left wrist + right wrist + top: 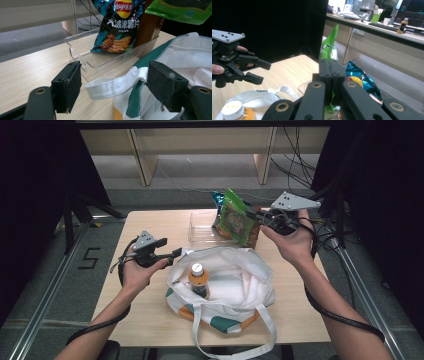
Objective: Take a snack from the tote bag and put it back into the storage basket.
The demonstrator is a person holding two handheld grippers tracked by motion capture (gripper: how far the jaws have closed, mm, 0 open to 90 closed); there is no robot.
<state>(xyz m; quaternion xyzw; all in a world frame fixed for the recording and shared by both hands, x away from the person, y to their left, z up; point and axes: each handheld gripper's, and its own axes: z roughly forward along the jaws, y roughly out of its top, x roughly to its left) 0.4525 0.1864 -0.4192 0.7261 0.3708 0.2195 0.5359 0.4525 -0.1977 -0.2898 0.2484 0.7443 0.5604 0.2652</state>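
My right gripper point(252, 214) point(331, 67) is shut on a green snack bag point(234, 217) point(329, 45) point(180, 10), held upright in the air above the clear plastic tray point(200, 227) point(112, 62). A blue Lay's chip bag point(117, 27) point(218, 197) point(359, 80) and a brown box point(147, 27) stand in that tray. A white tote bag point(235, 275) point(180, 57) lies open in front of the tray, with an orange drink bottle point(198, 279) point(237, 111) upright inside. My left gripper point(172, 254) point(113, 85) point(265, 72) is open at the bag's left rim. The bag's white strap point(105, 87) runs between its jaws, and the pads do not press on it.
The wooden table point(150, 310) has bare room at its left and front. The tote's second strap point(200, 340) hangs over the near edge. Cables point(300, 165) trail at the back right, and wooden shelf legs point(142, 162) stand behind the table.
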